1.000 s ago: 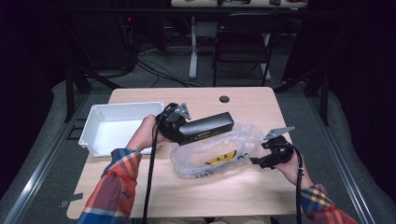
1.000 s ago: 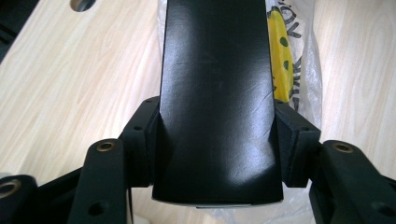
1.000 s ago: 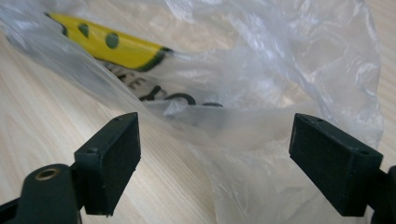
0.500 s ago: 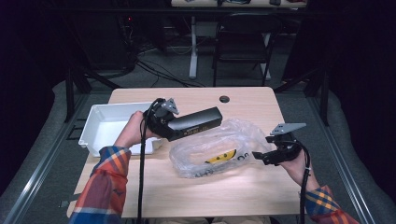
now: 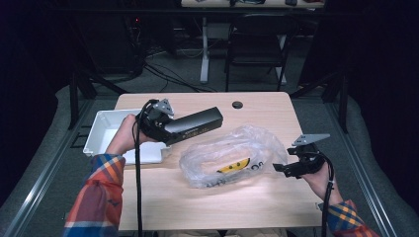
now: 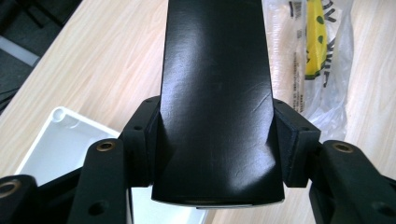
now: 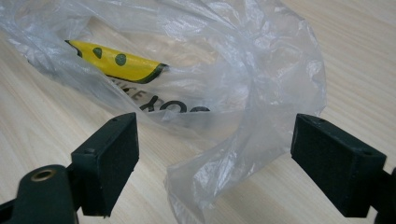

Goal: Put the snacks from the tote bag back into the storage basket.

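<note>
Grippers number two in the high view: the left gripper (image 5: 170, 129) clamps one long black box (image 5: 195, 125) and holds it tilted above the table's (image 5: 207, 207) left half, over the near edge of one white tray (image 5: 101, 129), whose visible floor is bare. One clear plastic bag (image 5: 232, 155) with a yellow smiley print lies mid-table; its contents cannot be made out. The right gripper (image 5: 281, 169) sits just beside the bag's right end. Compared with half a second ago, the box is a little farther from the bag.

Left gripper view: both jaws press the black box's (image 6: 215, 93) sides, tray corner (image 6: 60, 140) below.

Right gripper view: jaws stand wide apart, the bag's (image 7: 243, 135) crumpled edge between them, touching neither pad.
</note>
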Tool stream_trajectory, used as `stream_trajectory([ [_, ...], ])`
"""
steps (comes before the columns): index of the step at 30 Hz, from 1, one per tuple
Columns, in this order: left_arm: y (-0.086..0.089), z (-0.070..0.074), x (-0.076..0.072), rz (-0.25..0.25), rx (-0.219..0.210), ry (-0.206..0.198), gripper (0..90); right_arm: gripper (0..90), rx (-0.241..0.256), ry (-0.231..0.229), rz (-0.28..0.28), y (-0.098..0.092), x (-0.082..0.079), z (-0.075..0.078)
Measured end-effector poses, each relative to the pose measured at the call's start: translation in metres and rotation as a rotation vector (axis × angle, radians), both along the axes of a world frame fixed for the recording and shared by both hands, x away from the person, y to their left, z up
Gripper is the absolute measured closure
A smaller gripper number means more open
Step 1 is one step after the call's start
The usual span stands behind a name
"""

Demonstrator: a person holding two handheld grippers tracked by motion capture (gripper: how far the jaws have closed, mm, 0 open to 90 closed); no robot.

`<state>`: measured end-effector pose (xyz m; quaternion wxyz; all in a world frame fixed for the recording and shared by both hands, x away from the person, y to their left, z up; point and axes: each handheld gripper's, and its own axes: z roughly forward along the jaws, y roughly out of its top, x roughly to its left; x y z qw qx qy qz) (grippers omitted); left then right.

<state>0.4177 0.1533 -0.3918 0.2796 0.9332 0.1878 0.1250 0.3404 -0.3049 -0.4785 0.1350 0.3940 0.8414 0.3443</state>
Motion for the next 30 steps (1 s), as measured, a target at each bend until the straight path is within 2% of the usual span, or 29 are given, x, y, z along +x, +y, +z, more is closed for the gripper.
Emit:
stream_trajectory([
  [1,0.004,0.001,-0.001,0.010,-0.009,-0.013,43.4,14.8,0.003,0.002,-0.005,-0.001,0.000,-0.001],
  [10,0.029,0.006,0.001,0.049,-0.028,-0.022,43.3,14.8,-0.012,0.025,-0.015,-0.006,0.002,-0.010],
  [20,0.071,0.010,-0.003,0.117,-0.042,-0.034,43.3,14.9,-0.027,0.037,-0.032,-0.010,0.003,-0.014],
  [30,0.106,0.004,-0.003,0.171,-0.066,-0.035,43.3,15.2,-0.030,0.036,-0.061,-0.018,0.003,-0.016],
])
